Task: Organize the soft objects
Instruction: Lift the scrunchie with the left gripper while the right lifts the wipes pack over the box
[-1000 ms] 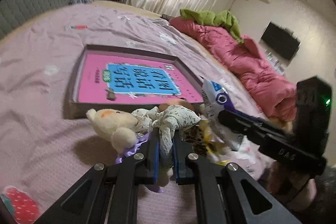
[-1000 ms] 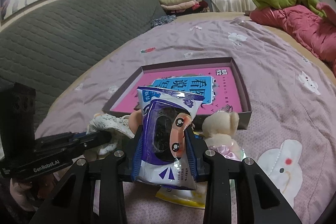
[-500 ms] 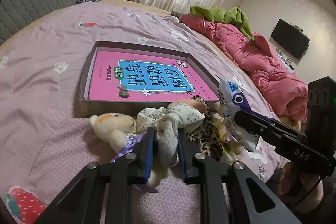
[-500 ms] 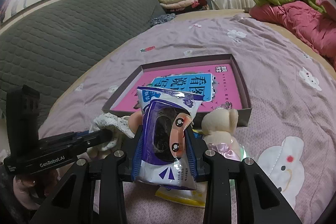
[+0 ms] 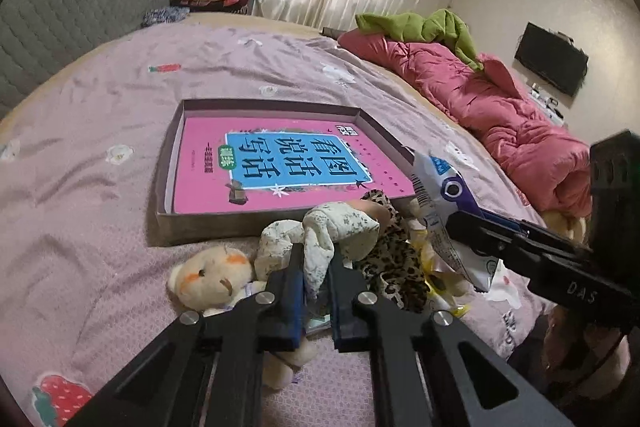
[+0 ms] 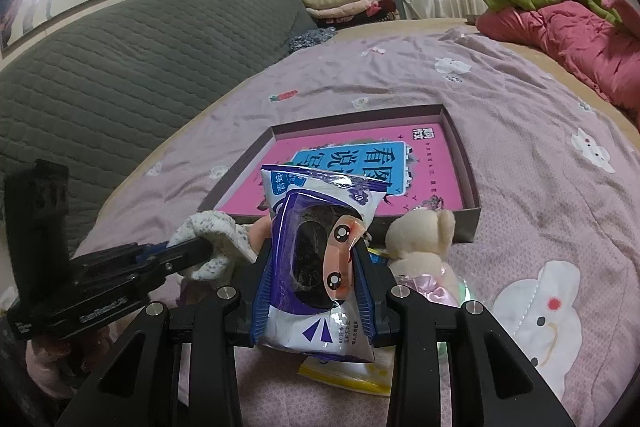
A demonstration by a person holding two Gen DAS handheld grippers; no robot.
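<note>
While your left tongs [image 5: 316,277] pinch the floral cloth doll [image 5: 332,231] and right tongs [image 6: 314,277] clamp the snack pkt [image 6: 320,255], lift clear, then lower into the box [image 5: 276,219].

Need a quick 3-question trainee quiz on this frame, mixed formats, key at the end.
1. True or false: the right tongs are empty.
2. The left tongs are shut on: A) teddy bear B) floral cloth doll C) pink book
3. Fill in: the pink book lies inside a shallow ___.

Key: 1 false, they grip the snack packet; 2 B; 3 box.
</note>
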